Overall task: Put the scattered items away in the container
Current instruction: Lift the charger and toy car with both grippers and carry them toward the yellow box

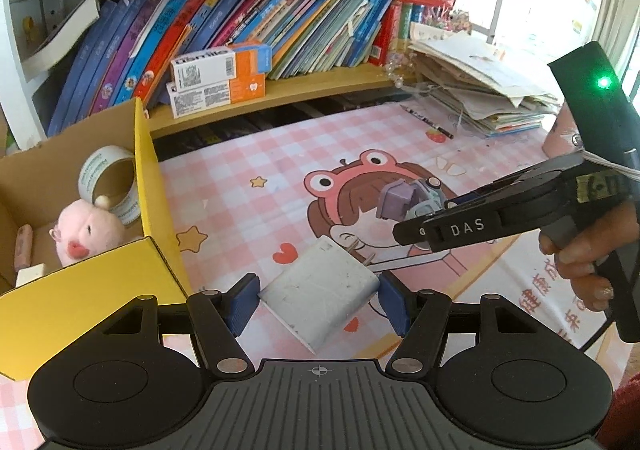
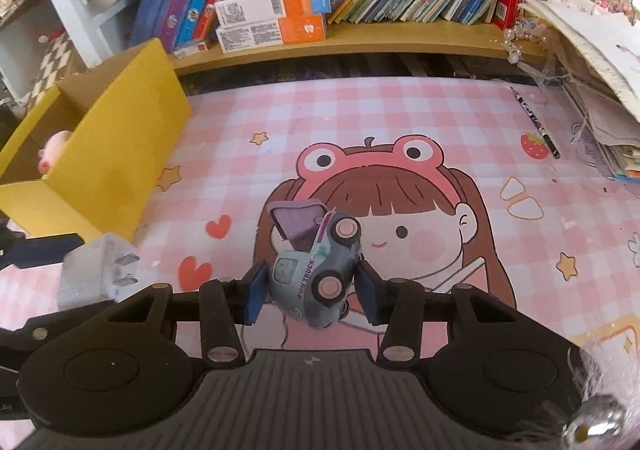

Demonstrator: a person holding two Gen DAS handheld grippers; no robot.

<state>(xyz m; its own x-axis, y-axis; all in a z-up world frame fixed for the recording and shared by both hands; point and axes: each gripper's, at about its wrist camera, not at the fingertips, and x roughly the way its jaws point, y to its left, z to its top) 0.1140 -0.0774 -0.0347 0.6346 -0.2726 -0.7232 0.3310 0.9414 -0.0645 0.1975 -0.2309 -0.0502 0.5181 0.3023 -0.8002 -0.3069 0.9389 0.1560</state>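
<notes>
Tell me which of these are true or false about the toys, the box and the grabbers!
1. The left gripper holds a white plug adapter. True.
2. The right gripper holds a red ball. False: it holds a toy truck.
3. A pink plush toy sits in the yellow cardboard box. True.
4. The tape roll lies on the pink mat. False: it is in the box.
5. A pencil lies on the mat. True.
</notes>
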